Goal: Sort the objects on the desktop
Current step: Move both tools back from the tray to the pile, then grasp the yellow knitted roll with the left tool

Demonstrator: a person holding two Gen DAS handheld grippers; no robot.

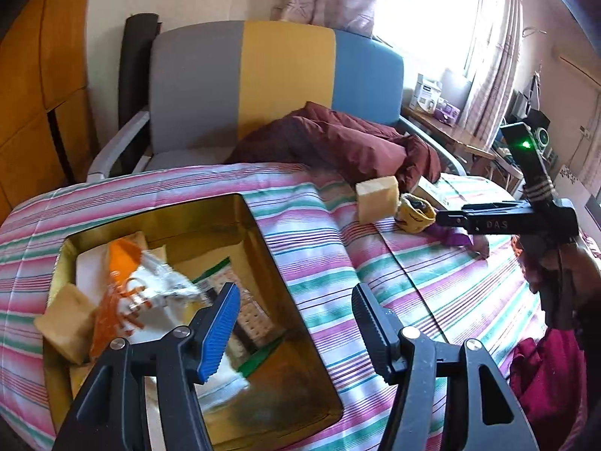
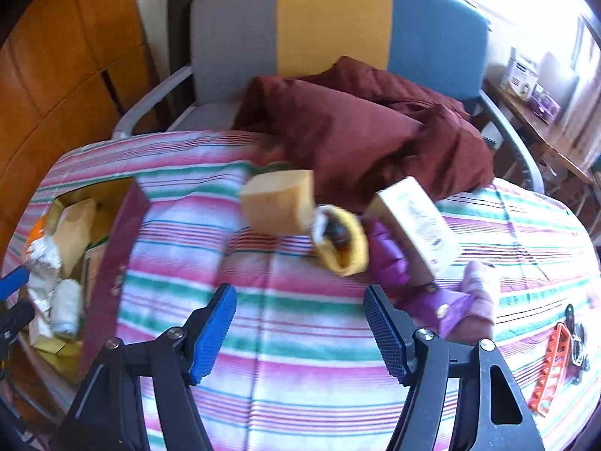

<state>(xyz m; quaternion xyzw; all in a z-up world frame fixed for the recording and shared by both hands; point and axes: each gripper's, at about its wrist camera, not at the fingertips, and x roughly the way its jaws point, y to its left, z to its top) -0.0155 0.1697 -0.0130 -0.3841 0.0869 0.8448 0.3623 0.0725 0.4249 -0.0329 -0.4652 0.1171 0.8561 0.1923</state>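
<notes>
My right gripper (image 2: 300, 332) has its fingers standing wide with nothing between them, hovering over the striped cloth (image 2: 285, 338) short of the loose pile. The yellow block (image 2: 276, 203) sits at the front of that pile, tilted. It looks like sponge or foam, so I judge it light and squashy; I would take it across its flat side faces and expect the fingers to sink in a little. Just right of the block lies a yellow pouch (image 2: 343, 248), soft and floppy with something dark in its mouth, then crumpled purple wrappers (image 2: 390, 259), thin and probably slippery. A cream carton (image 2: 417, 225) leans on the wrappers: stiff, light, best gripped across its narrow sides. Behind the block a maroon jacket (image 2: 360, 127) spills forward and could snag. Far right of the block lie an orange tool (image 2: 550, 368) and some keys.

My left gripper (image 1: 296, 323) is open too, empty, above the gold-lined box (image 1: 263, 233), left of the block, already holding packets and another yellow block (image 1: 65, 319).
</notes>
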